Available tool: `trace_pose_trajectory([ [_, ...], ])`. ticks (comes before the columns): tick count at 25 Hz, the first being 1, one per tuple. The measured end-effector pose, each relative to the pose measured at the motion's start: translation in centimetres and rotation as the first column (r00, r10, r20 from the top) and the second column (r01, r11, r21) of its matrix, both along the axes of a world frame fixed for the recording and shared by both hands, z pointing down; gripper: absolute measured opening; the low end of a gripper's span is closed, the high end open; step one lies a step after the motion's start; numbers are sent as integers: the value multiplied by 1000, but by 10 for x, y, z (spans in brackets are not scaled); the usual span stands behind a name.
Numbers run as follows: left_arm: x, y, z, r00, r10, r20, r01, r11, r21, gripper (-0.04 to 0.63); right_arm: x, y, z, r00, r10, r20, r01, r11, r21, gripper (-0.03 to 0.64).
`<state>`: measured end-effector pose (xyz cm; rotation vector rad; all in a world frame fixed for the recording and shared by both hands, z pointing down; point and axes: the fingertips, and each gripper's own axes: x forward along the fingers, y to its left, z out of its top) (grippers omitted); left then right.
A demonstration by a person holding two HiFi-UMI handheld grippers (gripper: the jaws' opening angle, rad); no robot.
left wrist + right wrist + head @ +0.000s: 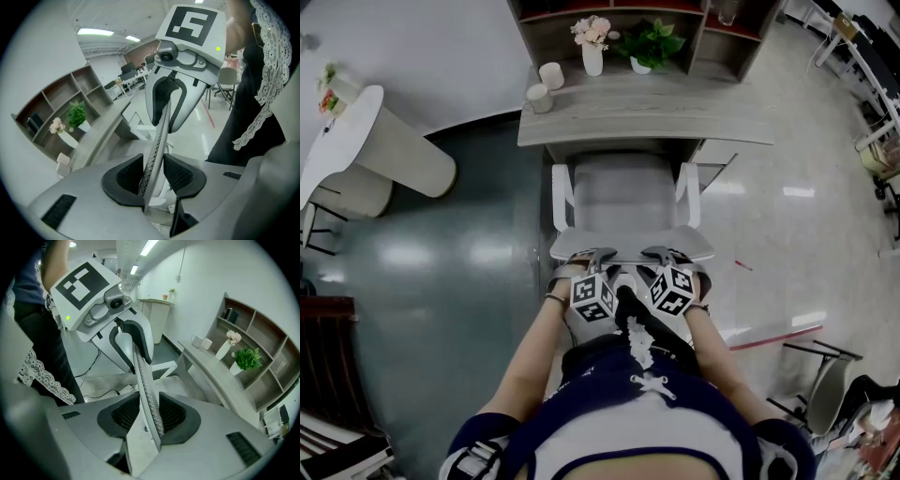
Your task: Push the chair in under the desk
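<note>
Mesh, thin and likely a little springy, forms the back of the chair [623,199], which stands at 12 o'clock with its seat half beneath the desk [647,117]. The left gripper [596,256] and the right gripper [662,254] both clamp its top rim, probably the stiffest hold; it should move lightly.

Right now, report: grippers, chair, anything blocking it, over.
Left gripper and right gripper both shut on chair backrest top edge. Seat front at desk edge, not fully under. No blocker visible; under-desk space hidden.
</note>
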<state>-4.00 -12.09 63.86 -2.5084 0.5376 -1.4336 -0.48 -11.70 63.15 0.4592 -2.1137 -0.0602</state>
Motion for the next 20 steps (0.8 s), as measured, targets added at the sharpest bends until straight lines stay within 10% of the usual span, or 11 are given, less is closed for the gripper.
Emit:
trace_pose_trajectory([
  [20,-2,-23,-2,1000,3,-2,-3,1000,25,140,-1,-23,-1,1000,-5,-1,5,1000,19,121],
])
